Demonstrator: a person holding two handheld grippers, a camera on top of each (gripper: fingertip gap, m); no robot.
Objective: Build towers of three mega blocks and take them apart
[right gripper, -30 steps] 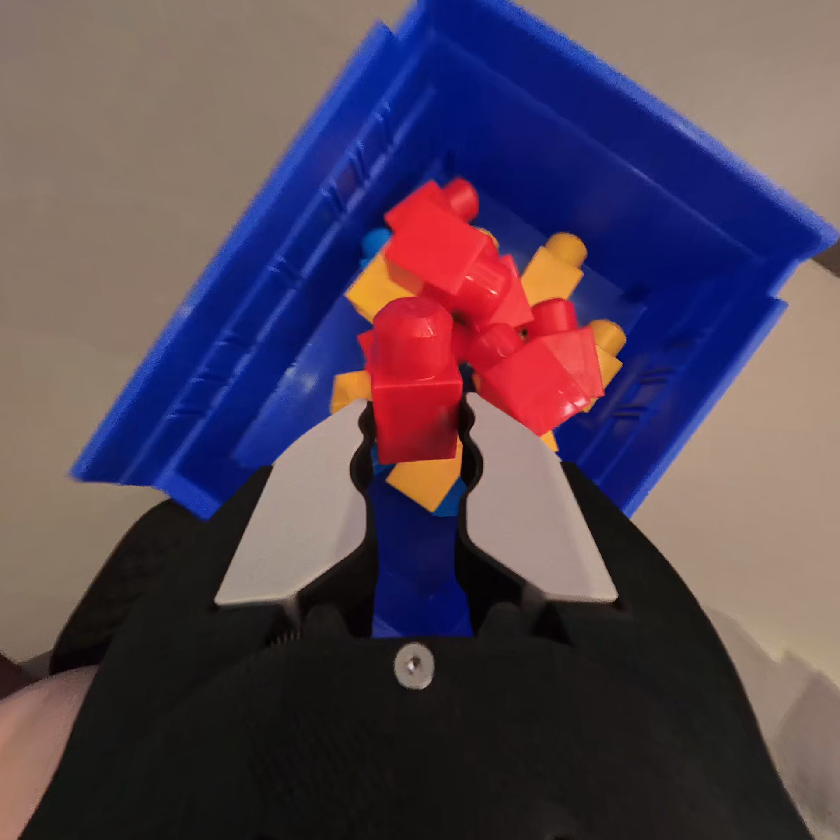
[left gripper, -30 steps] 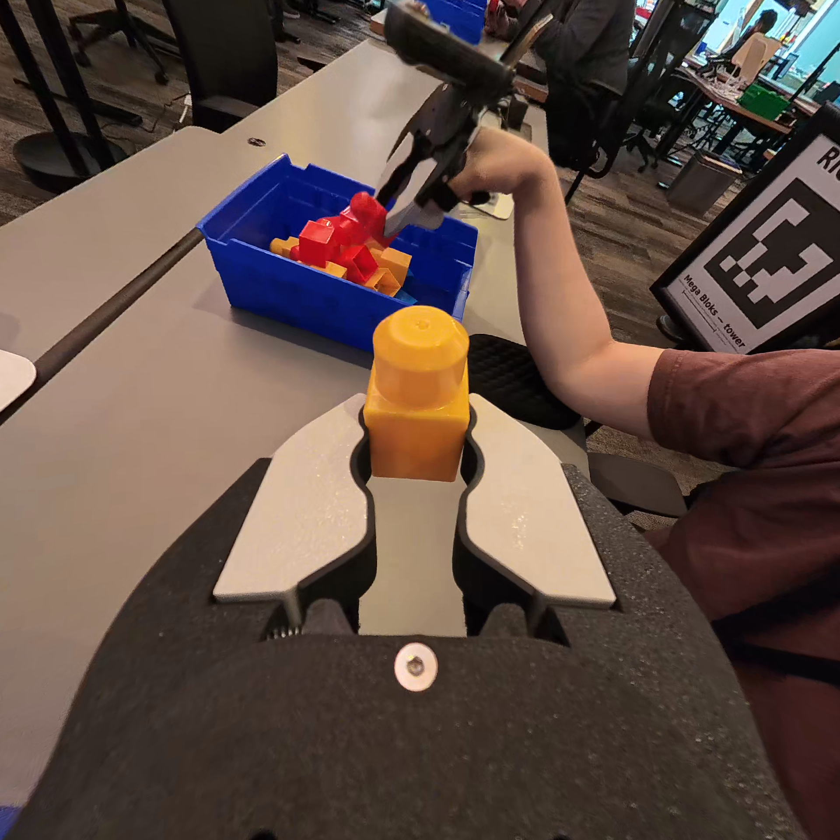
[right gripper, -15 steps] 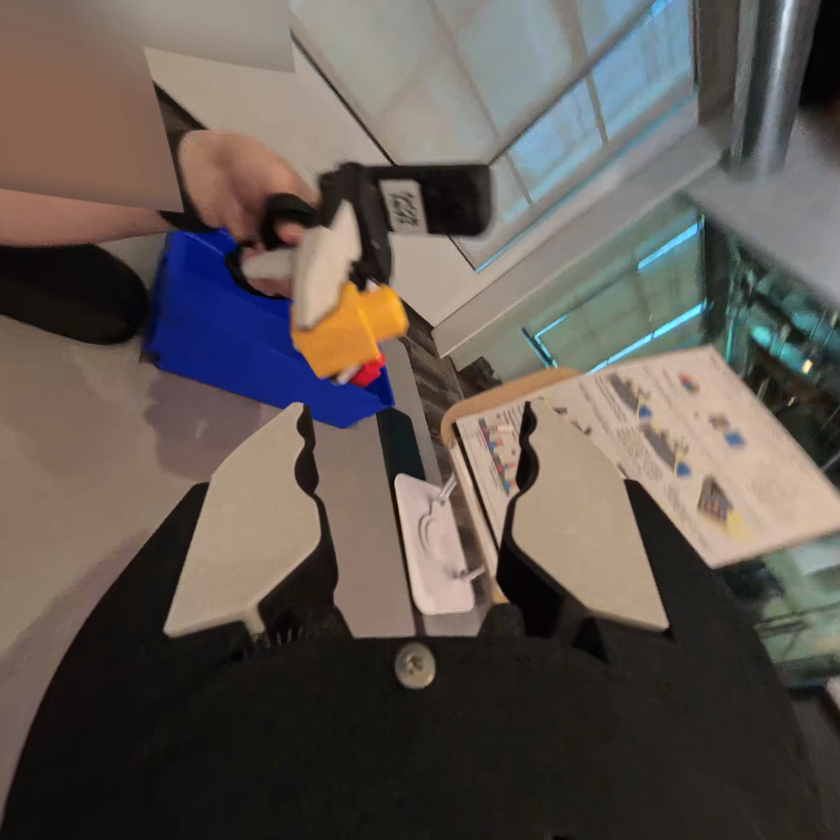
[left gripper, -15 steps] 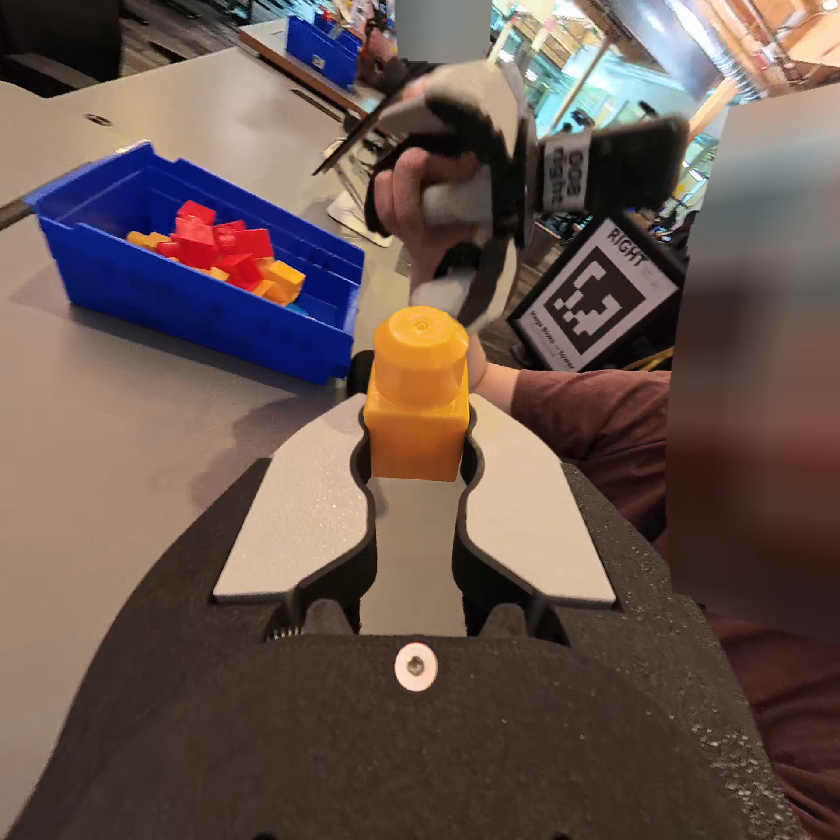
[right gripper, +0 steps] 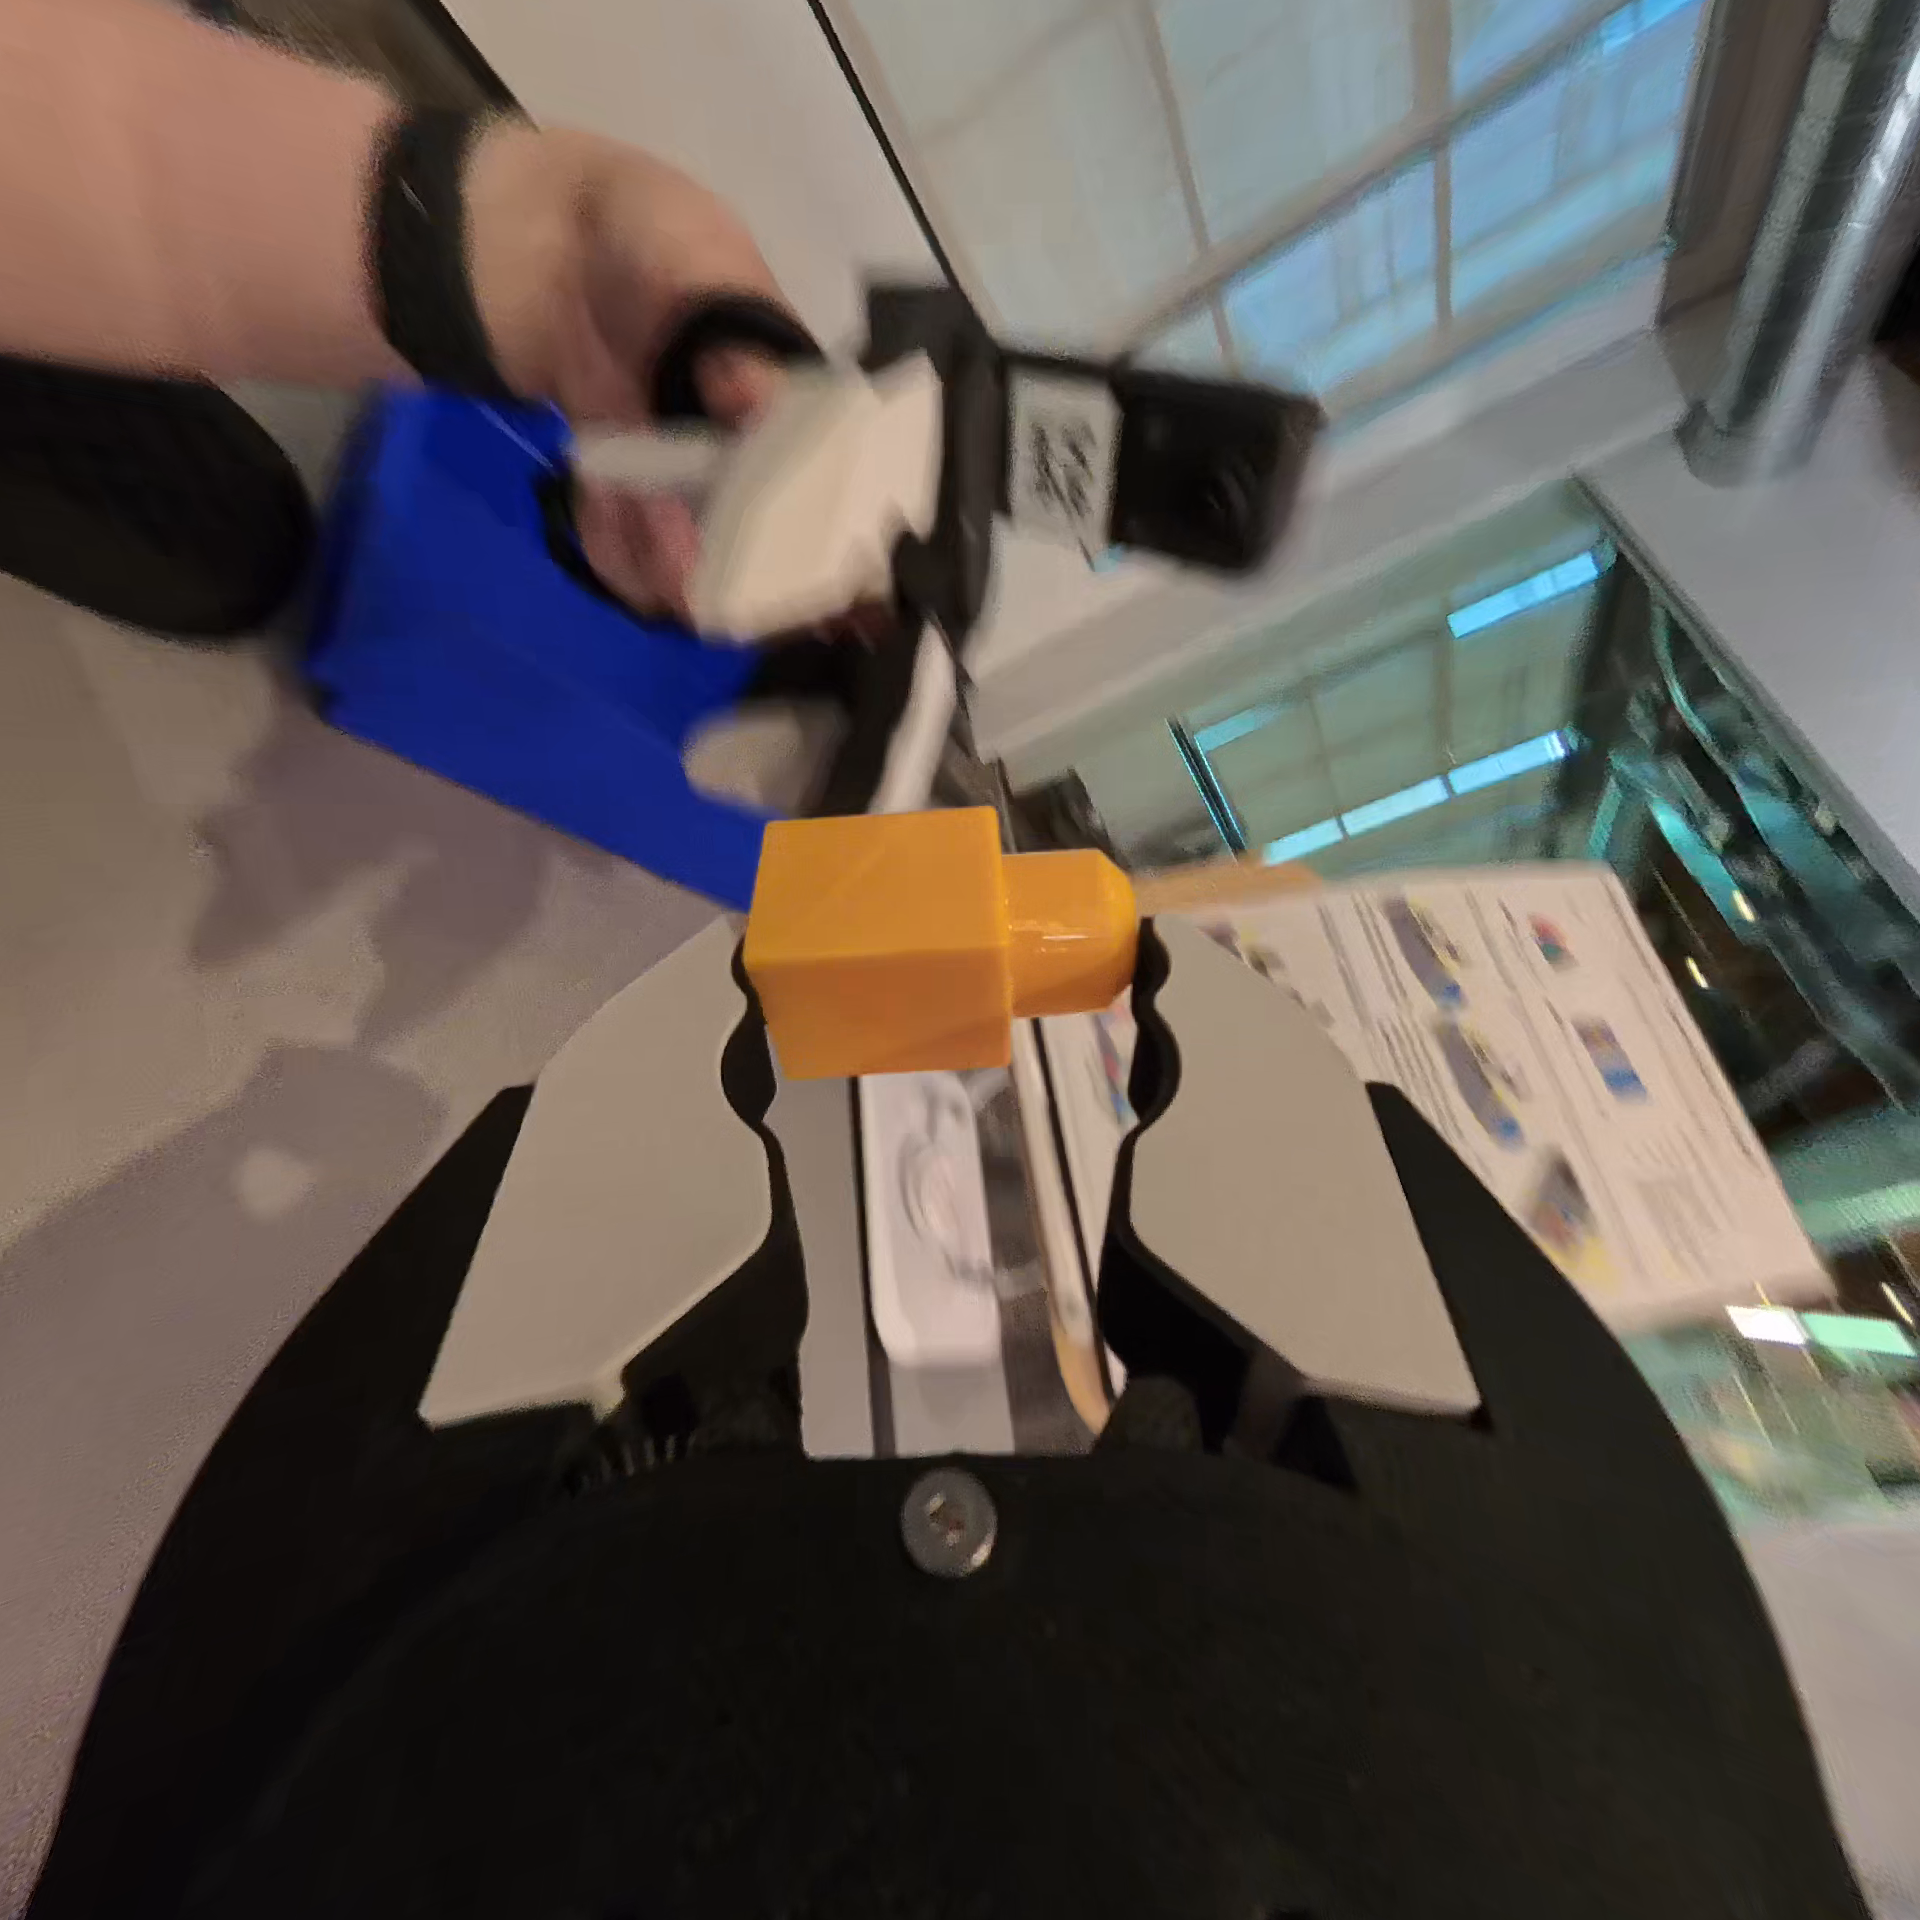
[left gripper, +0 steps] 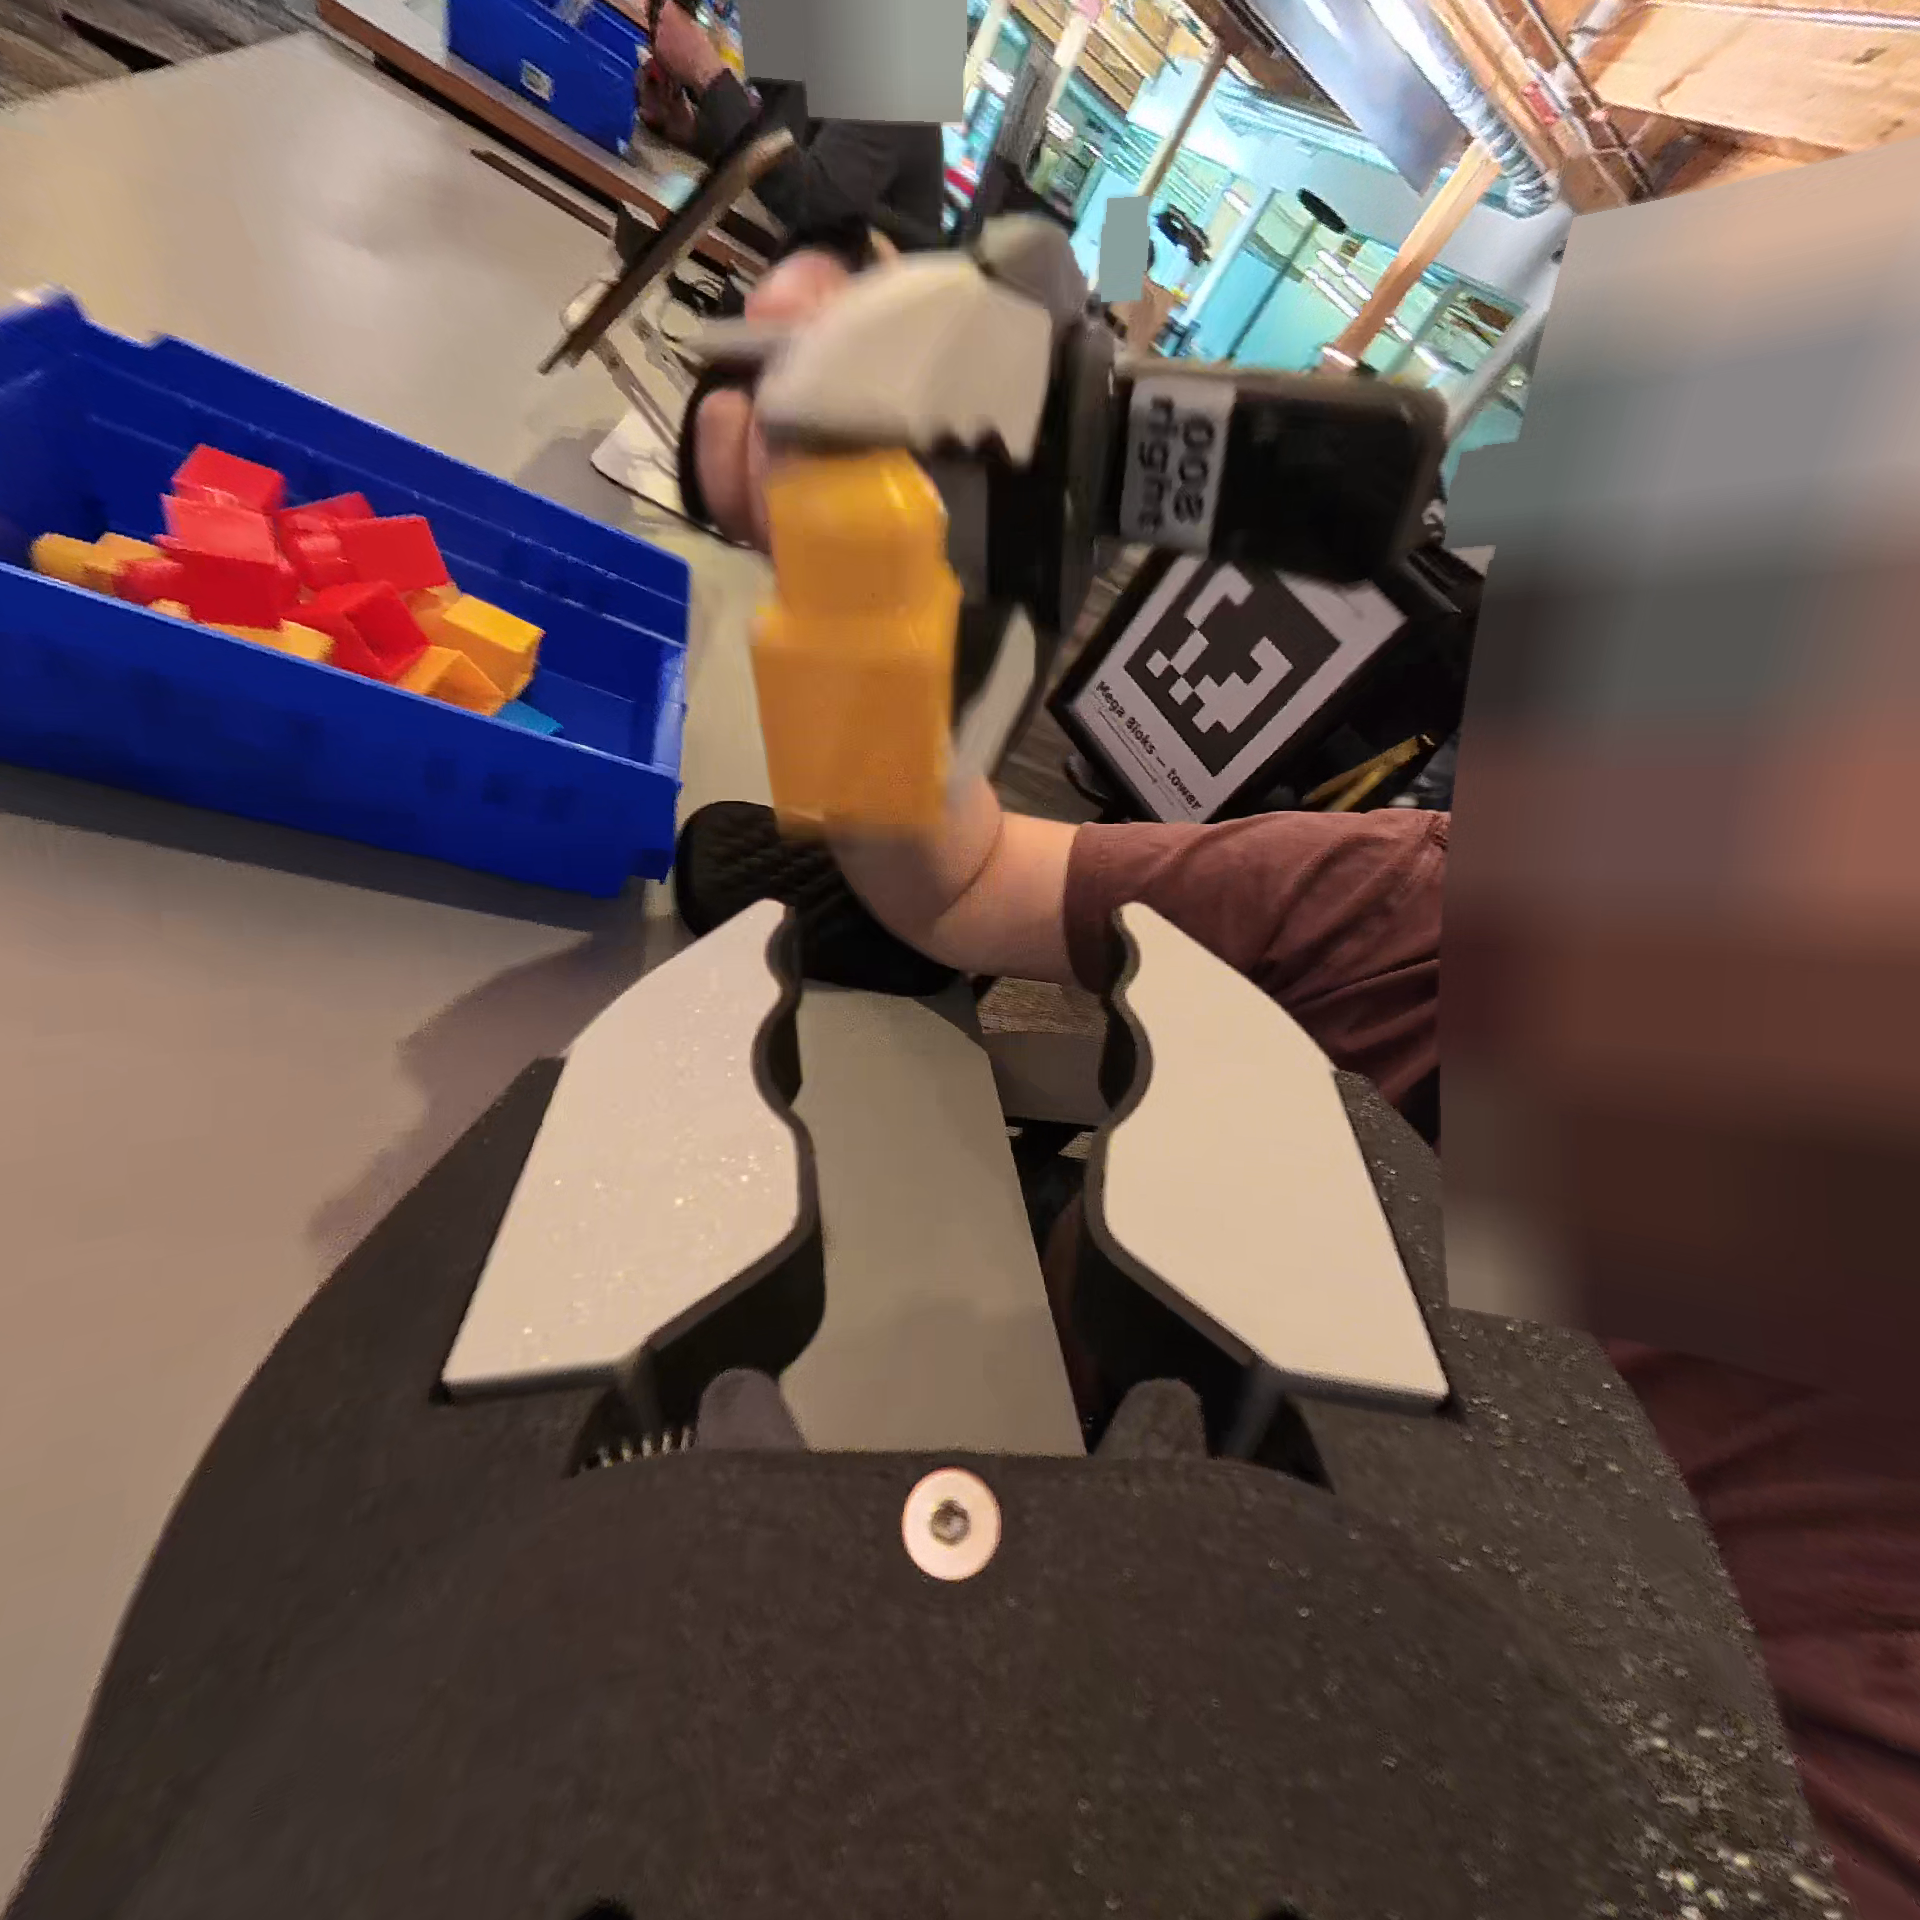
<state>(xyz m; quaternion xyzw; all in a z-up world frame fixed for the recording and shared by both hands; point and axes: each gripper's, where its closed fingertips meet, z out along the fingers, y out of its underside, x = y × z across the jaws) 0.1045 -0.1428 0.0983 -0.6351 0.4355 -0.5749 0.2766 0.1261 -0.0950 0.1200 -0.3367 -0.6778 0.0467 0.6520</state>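
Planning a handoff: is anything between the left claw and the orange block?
Nothing visible. The left claw is open and empty; the orange block hangs ahead of it in the air, gripped by the right claw.

Glossy plastic orange block point(right gripper: 883, 951), glossy plastic blue bin point(left gripper: 343, 748), smooth matt table point(left gripper: 208, 1091)

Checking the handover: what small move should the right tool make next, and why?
Probably carry the orange plastic block toward the blue plastic bin: the right tool grips it end to end, and the left tool stands open, empty.

Black claw point(left gripper: 951, 997), grey fingers point(left gripper: 665, 1153), maroon sleeve point(left gripper: 1268, 914).
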